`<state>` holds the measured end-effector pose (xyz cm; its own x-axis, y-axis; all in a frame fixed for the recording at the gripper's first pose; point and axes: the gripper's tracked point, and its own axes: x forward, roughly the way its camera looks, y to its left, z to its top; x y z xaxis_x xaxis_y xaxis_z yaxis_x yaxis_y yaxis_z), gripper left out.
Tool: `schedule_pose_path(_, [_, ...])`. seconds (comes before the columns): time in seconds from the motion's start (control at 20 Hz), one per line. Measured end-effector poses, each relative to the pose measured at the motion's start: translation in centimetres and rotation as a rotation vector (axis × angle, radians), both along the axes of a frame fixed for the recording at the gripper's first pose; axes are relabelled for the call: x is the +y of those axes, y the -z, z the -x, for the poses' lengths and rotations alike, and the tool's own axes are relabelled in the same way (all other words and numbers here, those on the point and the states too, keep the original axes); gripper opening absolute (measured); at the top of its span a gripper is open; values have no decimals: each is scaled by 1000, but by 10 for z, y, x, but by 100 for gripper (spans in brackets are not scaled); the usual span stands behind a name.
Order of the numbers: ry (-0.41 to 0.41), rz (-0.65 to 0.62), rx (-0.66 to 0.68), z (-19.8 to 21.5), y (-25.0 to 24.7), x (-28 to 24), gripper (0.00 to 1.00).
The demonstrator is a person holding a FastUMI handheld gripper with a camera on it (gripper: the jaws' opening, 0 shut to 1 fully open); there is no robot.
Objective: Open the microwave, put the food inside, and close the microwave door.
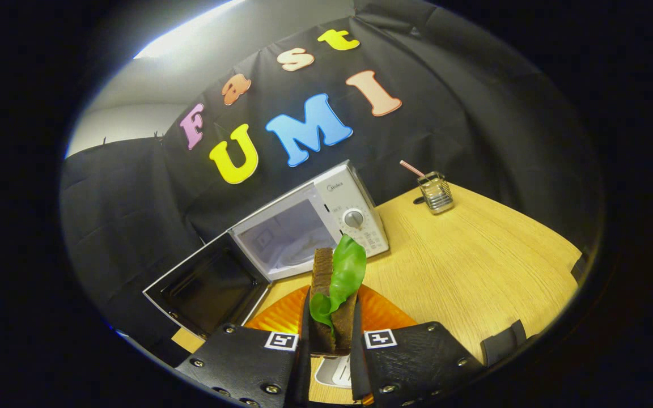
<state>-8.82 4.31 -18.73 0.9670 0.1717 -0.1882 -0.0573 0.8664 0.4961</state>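
black cloth wall (445, 113) | wooden table (474, 260) | bright ceiling light (190, 28)

brown sandwich (332, 294) with lettuce – before open white microwave (309, 226)

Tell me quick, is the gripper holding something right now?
Gripper: shut on the sandwich, one finger pressing each side, held above the orange plate, with the open microwave beyond.

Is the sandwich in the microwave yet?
Not yet. The microwave door is already swung open. The hand-held gripper is shut on the sandwich, holding it above the orange plate, just in front of the opening. Left to do: put the sandwich inside and close the door.
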Motion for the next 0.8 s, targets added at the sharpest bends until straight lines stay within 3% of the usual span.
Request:
schedule_pose_path(0.2, [-21, 14, -62, -31, -20, 17, 28])
schedule_pose_path(0.55, [-51, -94, -141, -96, -42, 59, 28])
schedule_pose_path(0.8, [17, -209, -126, -151, -35, 79, 28])
